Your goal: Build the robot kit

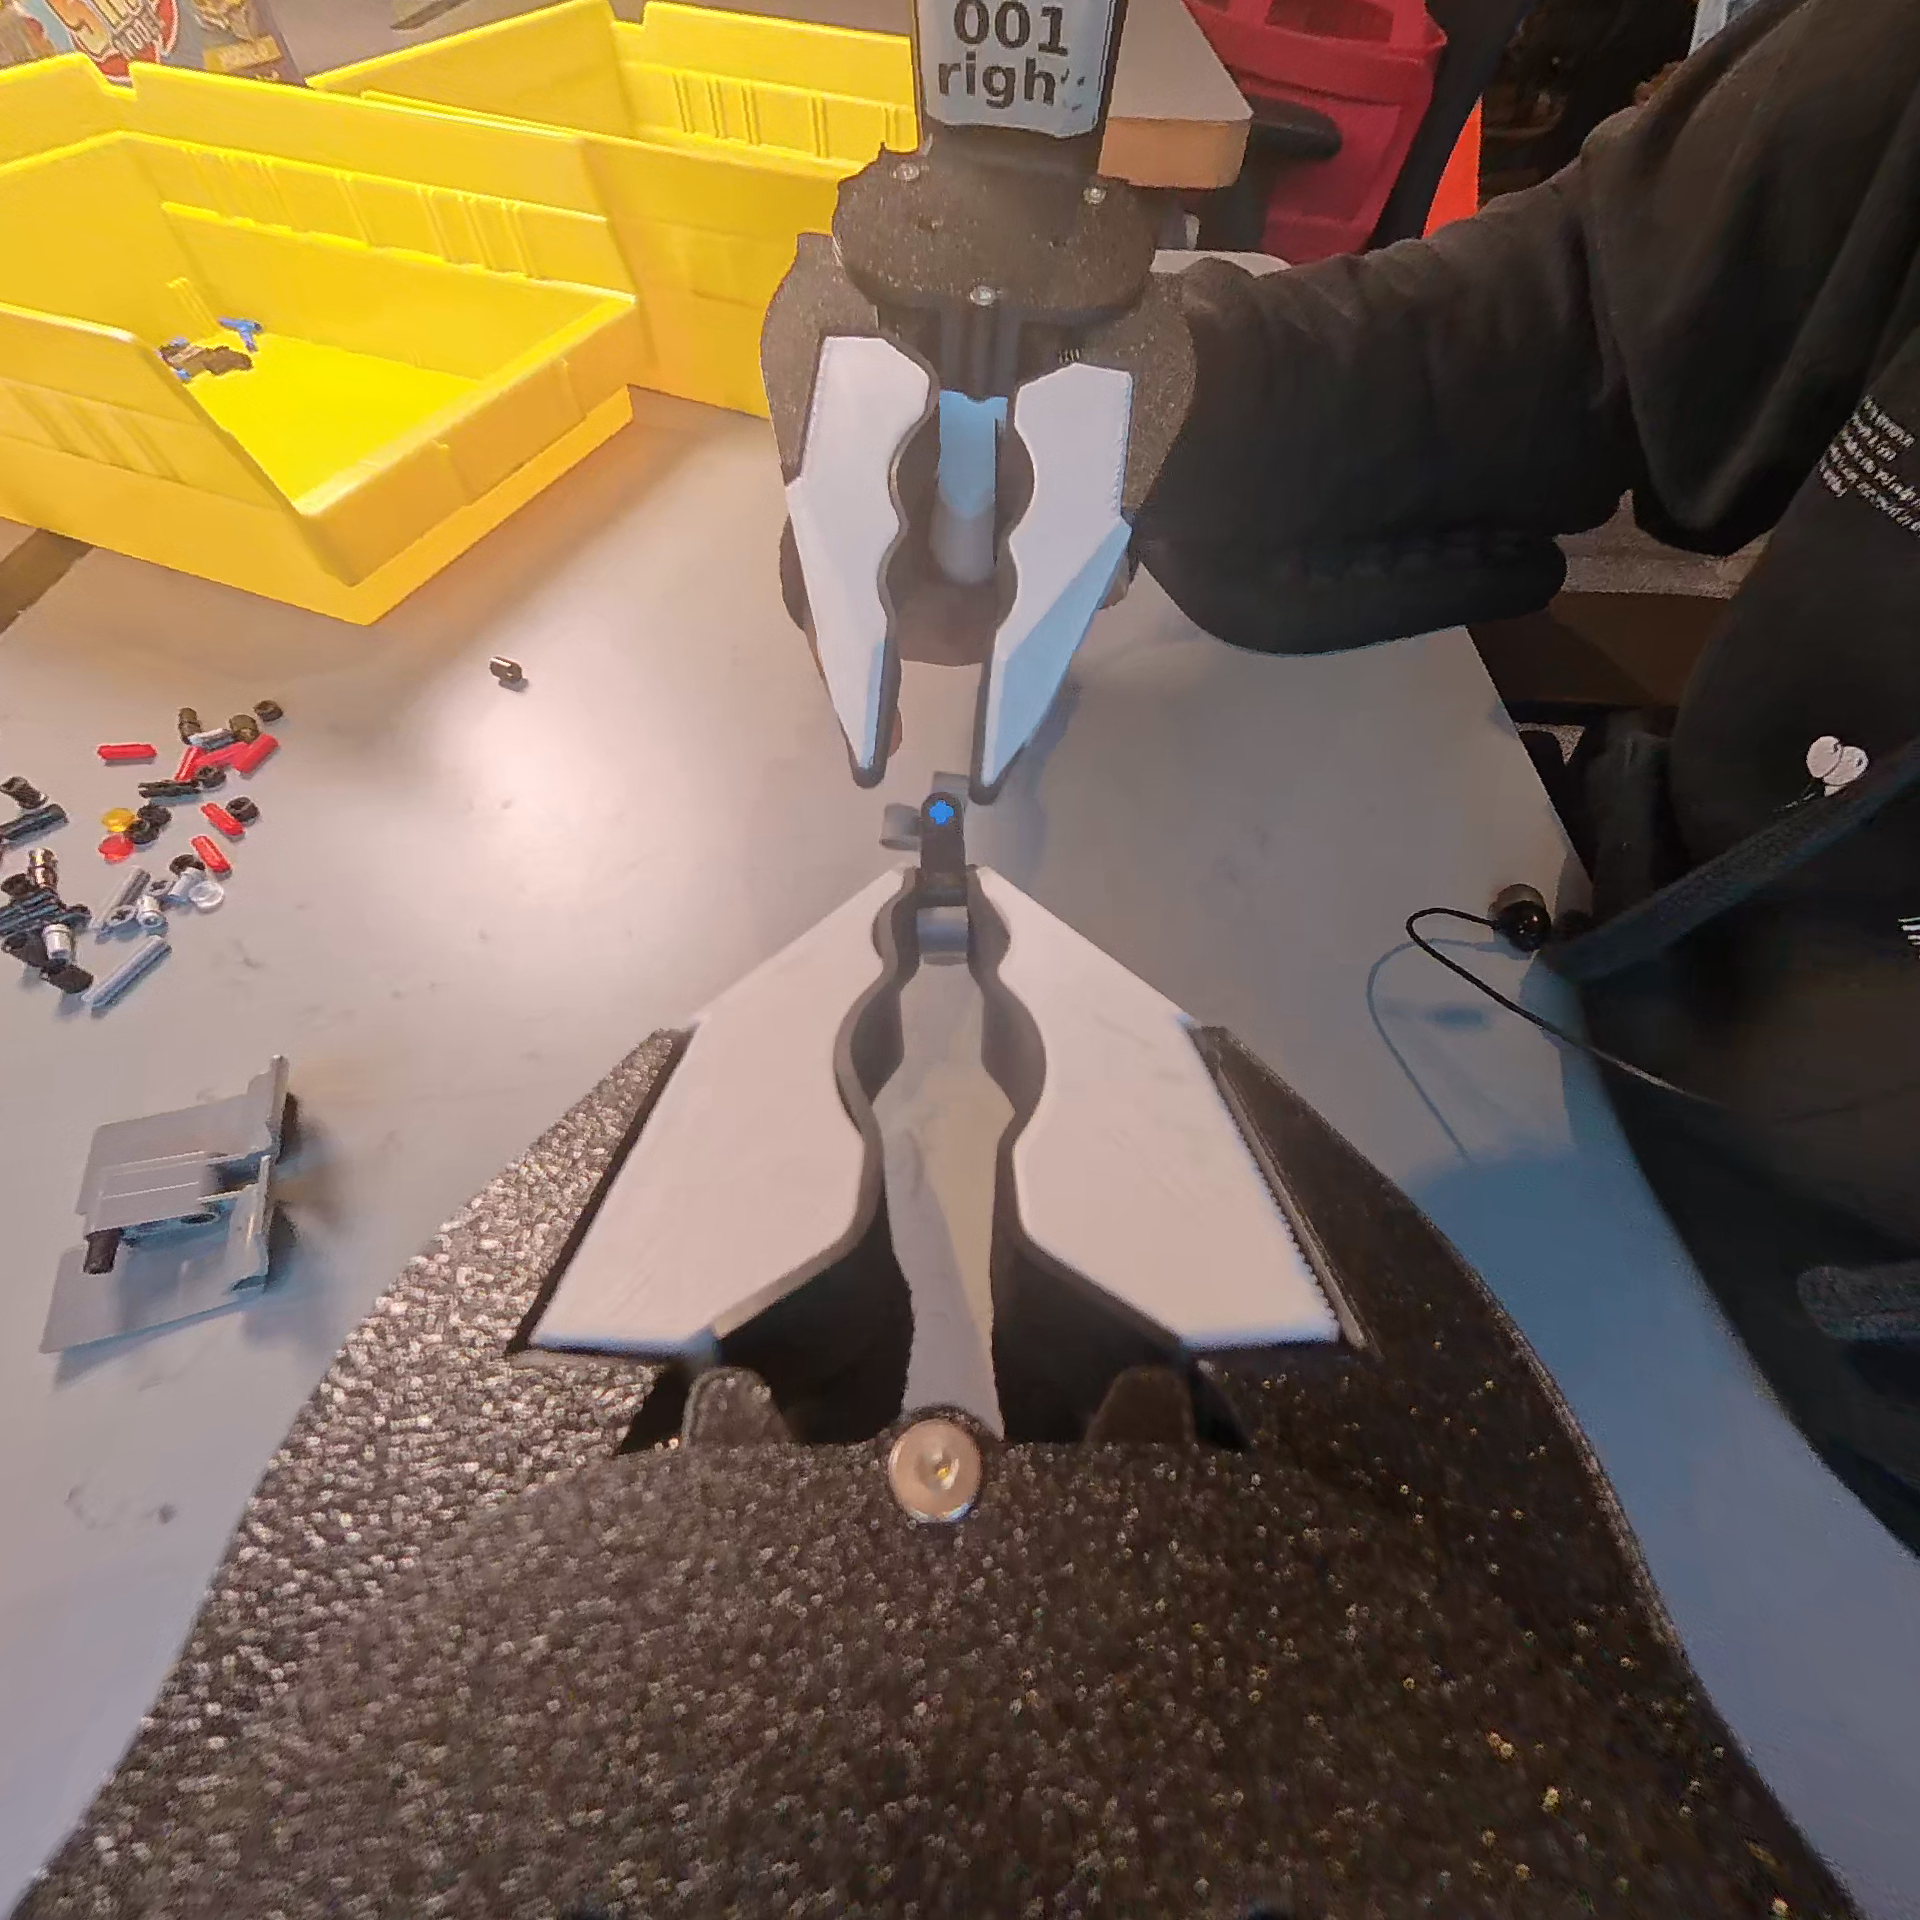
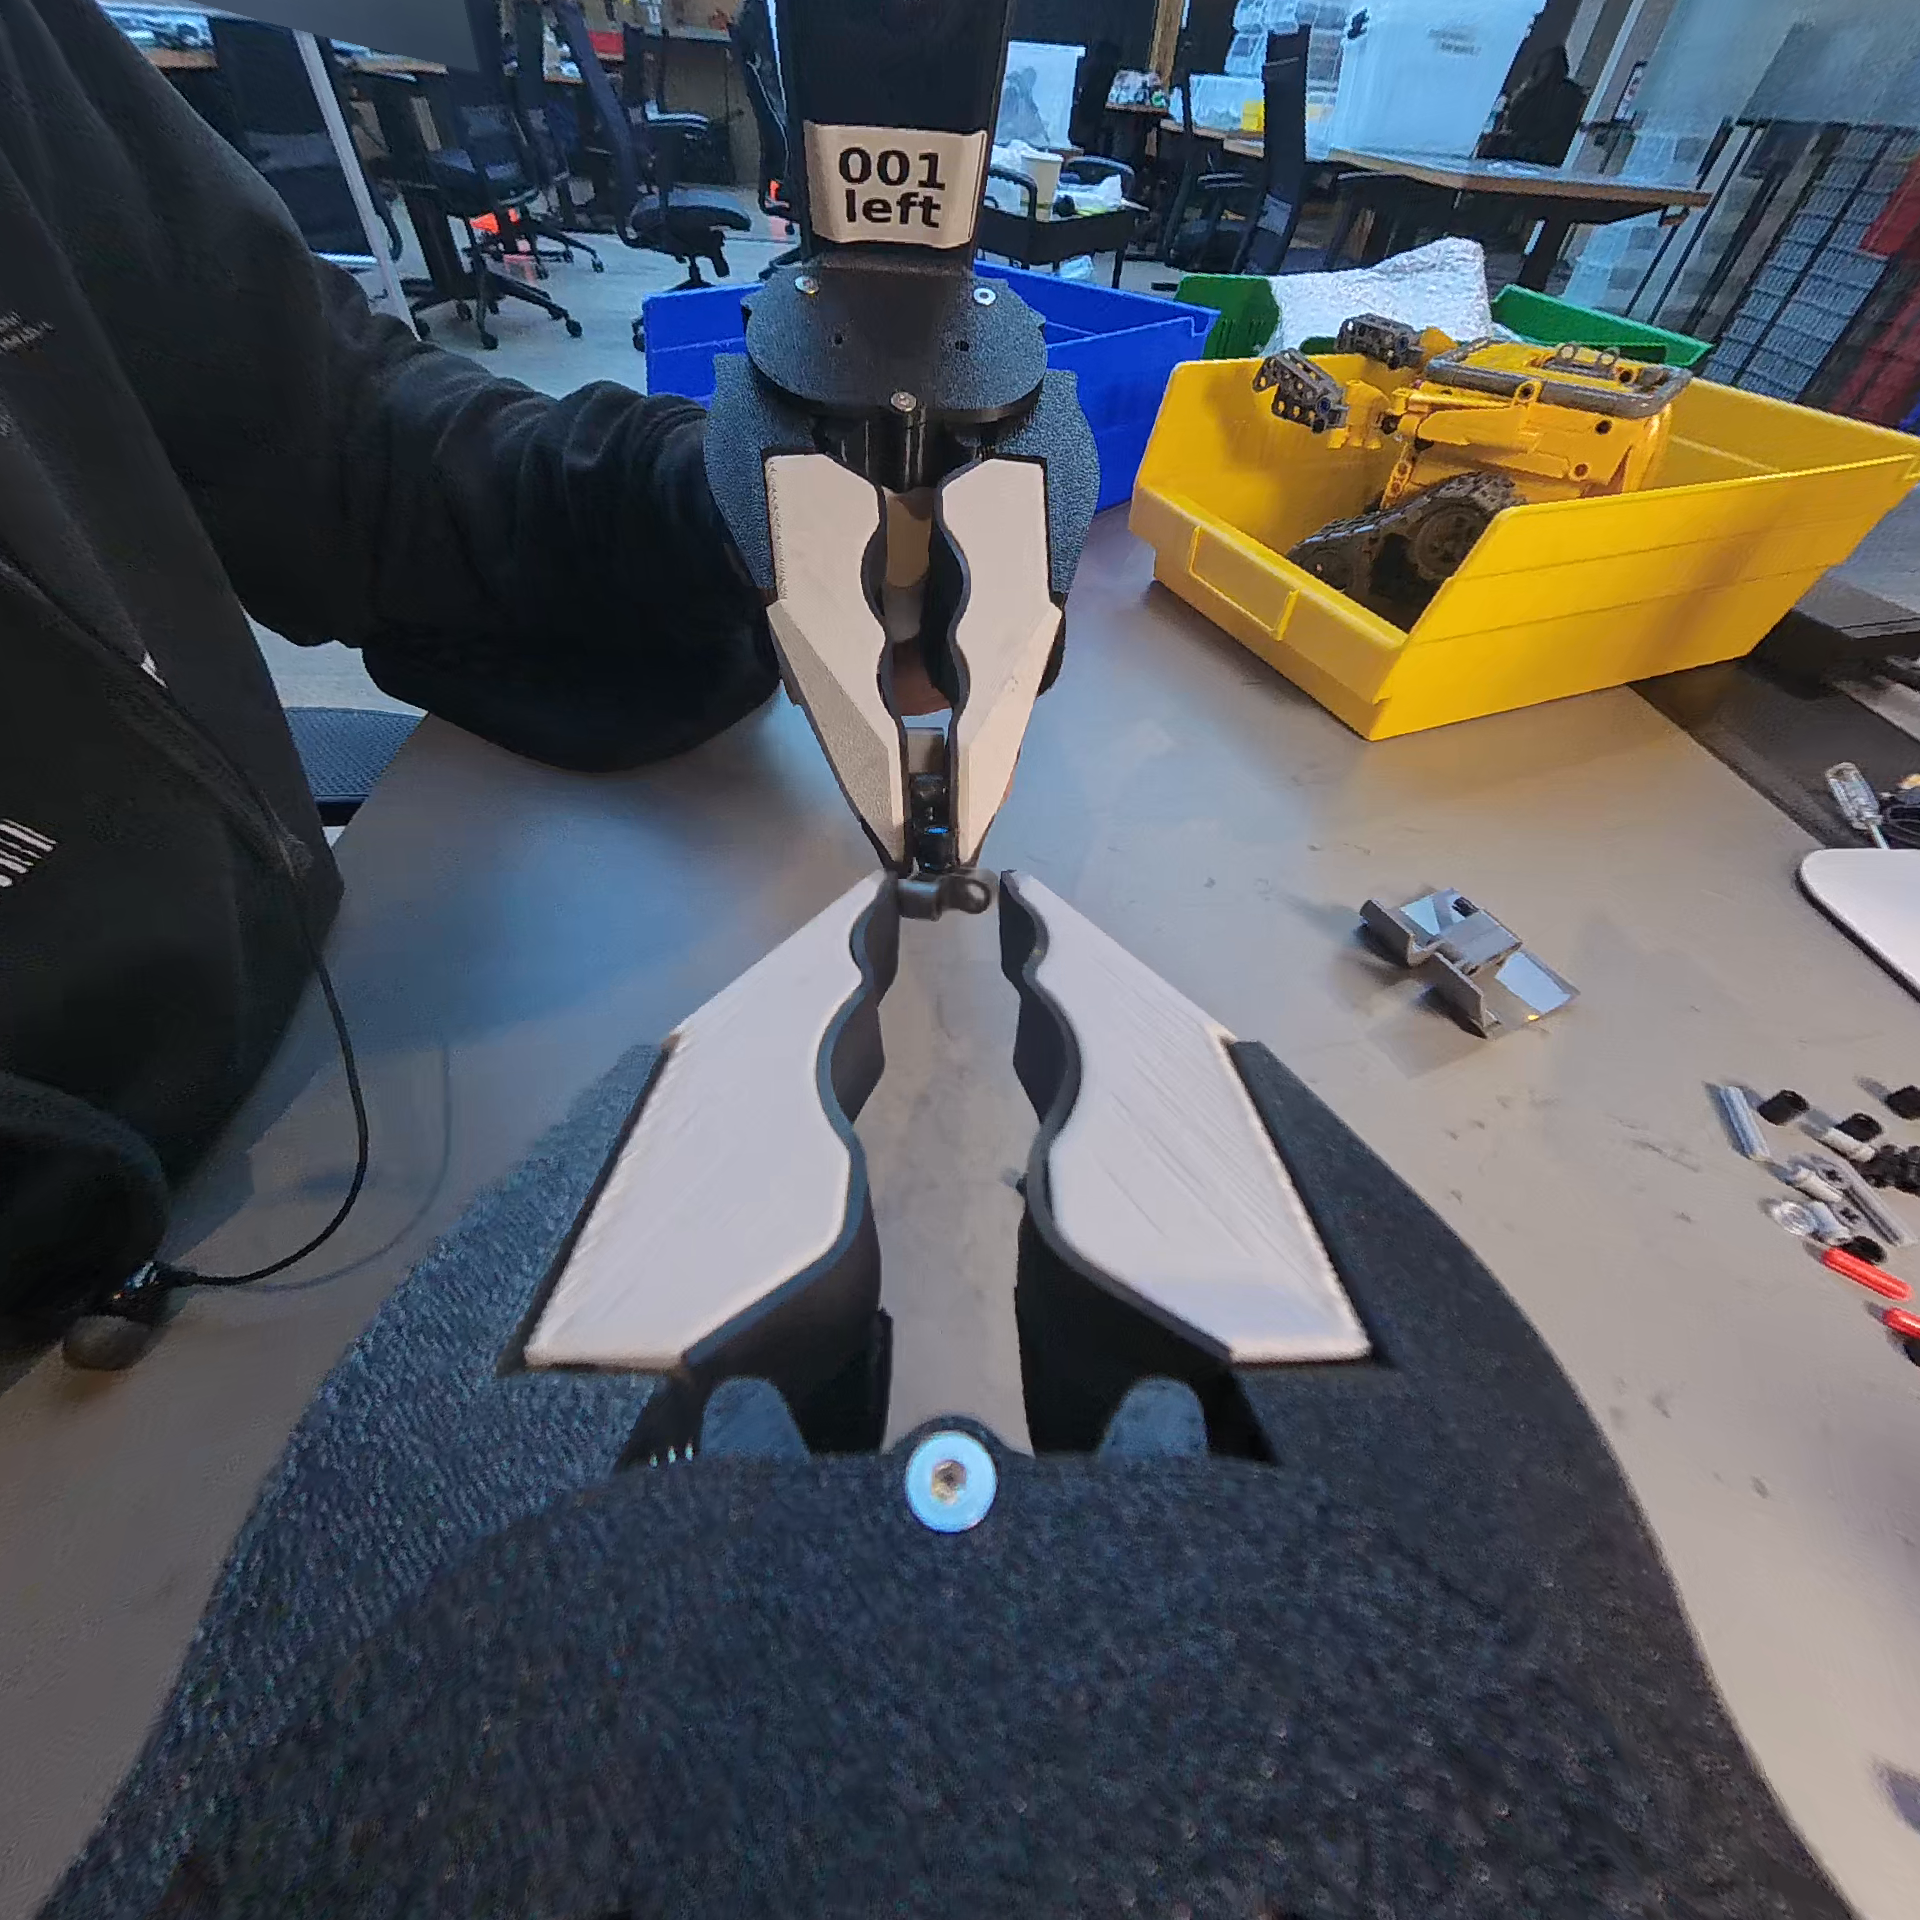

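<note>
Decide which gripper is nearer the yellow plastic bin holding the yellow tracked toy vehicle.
Left. The left gripper hangs beside the yellow plastic bin; the right gripper sits farther back, facing it.

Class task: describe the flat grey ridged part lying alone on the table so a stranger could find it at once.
Start at the grey table and find the scatter of small red, black and grey pieces. Nearer the camera than that scatter, to the side of the left gripper, lies the flat grey ridged part. It is far bigger than those pieces and lies alone.

The tiny parts (image 1: 135, 862) scattered on the table are too small to identify; the left gripper (image 1: 940, 883) hides most of its small black piece (image 1: 940, 847).
</note>
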Tool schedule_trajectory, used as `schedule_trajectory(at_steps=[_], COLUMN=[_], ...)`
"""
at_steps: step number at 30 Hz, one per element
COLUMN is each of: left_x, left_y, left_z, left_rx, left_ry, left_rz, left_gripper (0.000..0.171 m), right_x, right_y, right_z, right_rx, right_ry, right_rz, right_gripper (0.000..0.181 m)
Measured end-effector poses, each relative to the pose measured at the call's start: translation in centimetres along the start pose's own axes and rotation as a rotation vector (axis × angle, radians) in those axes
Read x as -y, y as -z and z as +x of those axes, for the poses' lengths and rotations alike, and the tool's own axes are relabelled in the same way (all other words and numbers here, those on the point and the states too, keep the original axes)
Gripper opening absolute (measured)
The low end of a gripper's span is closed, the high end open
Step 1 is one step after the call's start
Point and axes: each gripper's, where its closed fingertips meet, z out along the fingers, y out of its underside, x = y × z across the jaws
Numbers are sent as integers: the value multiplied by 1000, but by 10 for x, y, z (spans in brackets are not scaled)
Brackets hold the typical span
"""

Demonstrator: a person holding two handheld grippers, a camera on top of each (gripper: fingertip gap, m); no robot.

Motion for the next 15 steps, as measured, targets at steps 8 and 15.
schedule_trajectory(at_steps=[8,15], left_x=[1,-2], left_y=[0,-1], left_z=[0,-1], left_rx=[1,5], left_ry=[7,11], left_rz=[3,-7], left_gripper=[6,7], right_x=[-2,-5], right_y=[0,-1], right_z=[-2,-1], right_rx=[-11,-19], right_ry=[38,42], right_rz=[-17,-29], right_gripper=[9,7])
